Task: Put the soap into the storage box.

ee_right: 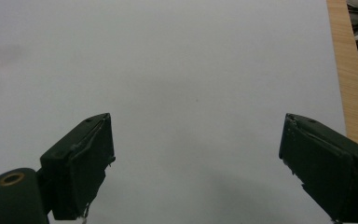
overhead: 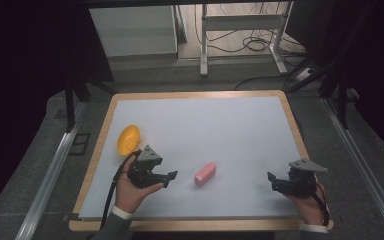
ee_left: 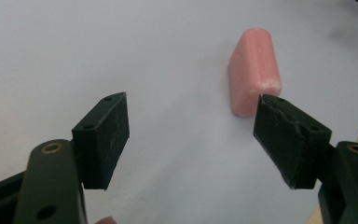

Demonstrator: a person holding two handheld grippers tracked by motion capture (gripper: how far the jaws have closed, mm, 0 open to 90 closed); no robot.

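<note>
A pink block [overhead: 205, 173] lies flat near the middle of the white table top [overhead: 215, 125]. An orange bowl [overhead: 128, 139] stands tilted at the left side. My left gripper [overhead: 170, 178] is open, a short way left of the pink block and pointing toward it. In the left gripper view the pink block [ee_left: 253, 70] lies just beyond the right pad [ee_left: 284, 140], with nothing between the jaws of the left gripper [ee_left: 191, 135]. My right gripper [overhead: 271, 180] rests at the front right, open and empty. In the right gripper view the right gripper [ee_right: 196, 163] has bare white surface between its jaws.
The white sheet has a wooden border [overhead: 292, 120], whose strip [ee_right: 347, 74] runs along the right in the right gripper view. Metal rails [overhead: 55, 165] flank the table. A table frame and cables [overhead: 245, 40] stand on the floor behind.
</note>
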